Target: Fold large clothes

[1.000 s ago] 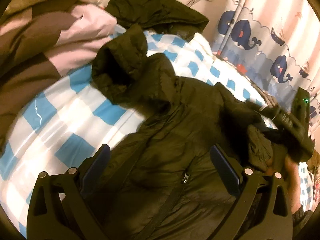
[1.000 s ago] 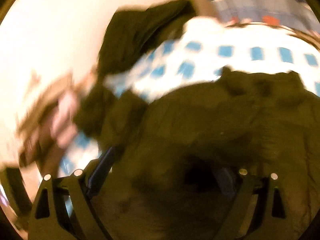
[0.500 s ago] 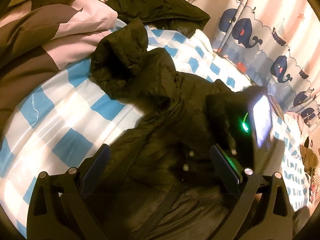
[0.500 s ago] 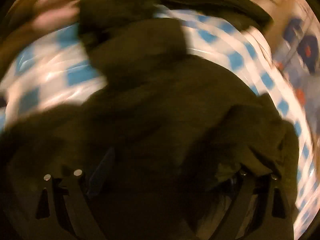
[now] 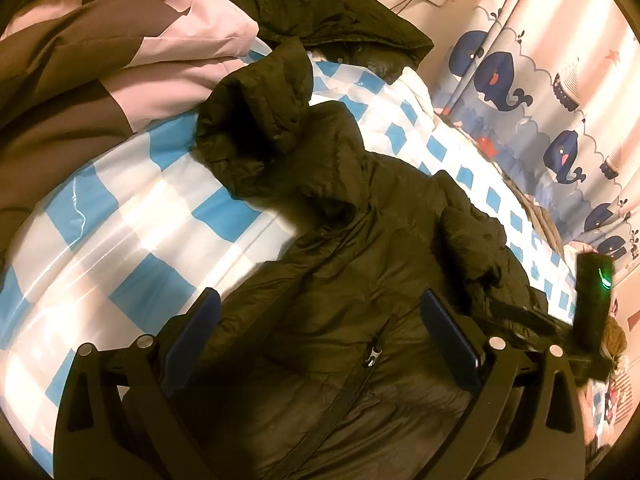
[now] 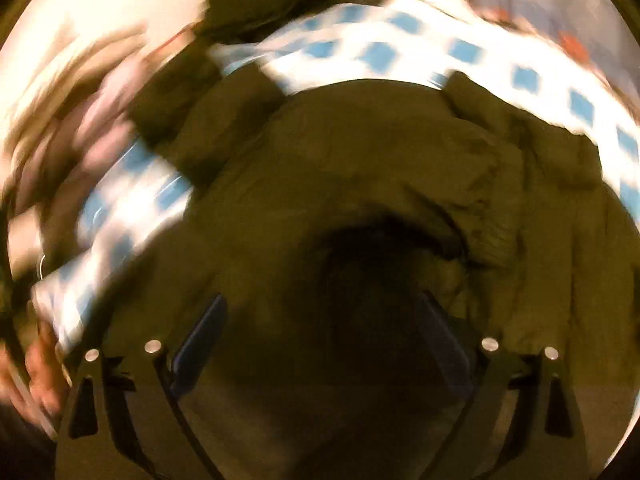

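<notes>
A: This is a bedroom. The bed [image 5: 120, 240] has a blue and white checked cover. A pink and brown quilt [image 5: 100, 52] is piled at its left edge, and a whale curtain [image 5: 540, 100] hangs past its right edge.

B: Where is the thing to fold?

A: The big dark coat [image 5: 352, 280] lies in the middle of the bed with its zip side up. Its hood [image 5: 260, 112] points to the far end. Another dark coat [image 5: 332, 12] sits bunched at the far corner.

B: What is the left gripper [image 5: 320, 340] doing?

A: It hangs over the coat near the zip. Its fingers are wide apart and hold nothing.

B: And the right gripper [image 6: 320, 340]?

A: Its view is very blurry. Its fingers look spread wide too, over dark cloth. I see nothing pinched between them.

B: So which step is this?

A: I think the folding has only just begun. One sleeve [image 5: 476, 240] looks laid over the coat's right side, but the body is still flat and long.

B: What comes next?

A: I guess each gripper needs to pinch an edge of the coat. The puffy cloth is thick and slippery, so they must take a good big bite.
</notes>
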`<state>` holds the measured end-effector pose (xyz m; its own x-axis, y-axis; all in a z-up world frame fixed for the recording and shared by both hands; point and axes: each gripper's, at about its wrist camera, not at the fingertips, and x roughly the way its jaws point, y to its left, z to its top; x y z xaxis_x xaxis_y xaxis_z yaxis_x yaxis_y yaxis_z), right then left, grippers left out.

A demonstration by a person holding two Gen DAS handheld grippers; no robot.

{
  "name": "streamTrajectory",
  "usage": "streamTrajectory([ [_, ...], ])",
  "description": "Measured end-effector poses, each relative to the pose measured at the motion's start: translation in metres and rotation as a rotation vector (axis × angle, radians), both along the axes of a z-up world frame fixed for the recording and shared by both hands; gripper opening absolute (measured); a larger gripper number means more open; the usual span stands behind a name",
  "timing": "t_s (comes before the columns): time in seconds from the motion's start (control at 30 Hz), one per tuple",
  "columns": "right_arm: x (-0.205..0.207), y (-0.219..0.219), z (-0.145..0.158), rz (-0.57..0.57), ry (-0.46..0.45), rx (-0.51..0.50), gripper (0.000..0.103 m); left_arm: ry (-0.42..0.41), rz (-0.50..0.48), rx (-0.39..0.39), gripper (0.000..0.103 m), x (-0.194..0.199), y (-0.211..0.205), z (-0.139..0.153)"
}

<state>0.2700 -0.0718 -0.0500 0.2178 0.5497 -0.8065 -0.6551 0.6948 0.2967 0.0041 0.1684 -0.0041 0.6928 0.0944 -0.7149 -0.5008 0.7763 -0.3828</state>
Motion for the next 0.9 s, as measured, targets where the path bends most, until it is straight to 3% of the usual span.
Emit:
streamTrajectory([
  [0.07, 0.009, -0.031, 0.010, -0.130, 0.010, 0.131, 0.091, 0.001, 0.002, -0.002, 0.096, 0.000, 0.000, -0.001],
  [0.17, 0.045, -0.090, -0.002, -0.398, 0.138, 0.385, 0.092, 0.005, 0.003, -0.004, 0.096, 0.000, 0.000, -0.002],
  [0.2, 0.053, -0.099, -0.007, -0.435, 0.176, 0.432, 0.092, 0.006, 0.002, -0.005, 0.096, 0.001, -0.001, -0.003],
  [0.33, 0.093, -0.090, -0.031, -0.552, 0.282, 0.443, 0.092, 0.007, -0.001, -0.006, 0.096, 0.002, -0.001, -0.003],
  [0.4, 0.103, -0.070, -0.043, -0.550, 0.345, 0.513, 0.092, 0.006, -0.004, -0.005, 0.096, 0.002, -0.001, -0.003],
  [0.47, 0.109, -0.042, -0.036, -0.494, 0.349, 0.585, 0.093, 0.005, -0.001, 0.003, 0.096, 0.001, -0.001, -0.003],
  [0.6, 0.097, 0.024, 0.007, -0.228, 0.291, 0.686, 0.093, 0.008, 0.013, 0.000, 0.096, 0.001, 0.003, -0.004],
  [0.7, 0.078, 0.036, 0.028, -0.126, 0.267, 0.710, 0.093, 0.013, 0.036, -0.015, 0.096, -0.001, 0.009, -0.006],
  [0.8, 0.066, 0.010, 0.033, -0.137, 0.235, 0.726, 0.094, 0.011, 0.059, -0.032, 0.096, -0.004, 0.016, -0.007],
  [0.9, 0.060, -0.026, 0.018, -0.259, 0.197, 0.674, 0.095, 0.006, 0.091, -0.056, 0.096, -0.007, 0.025, -0.008],
])
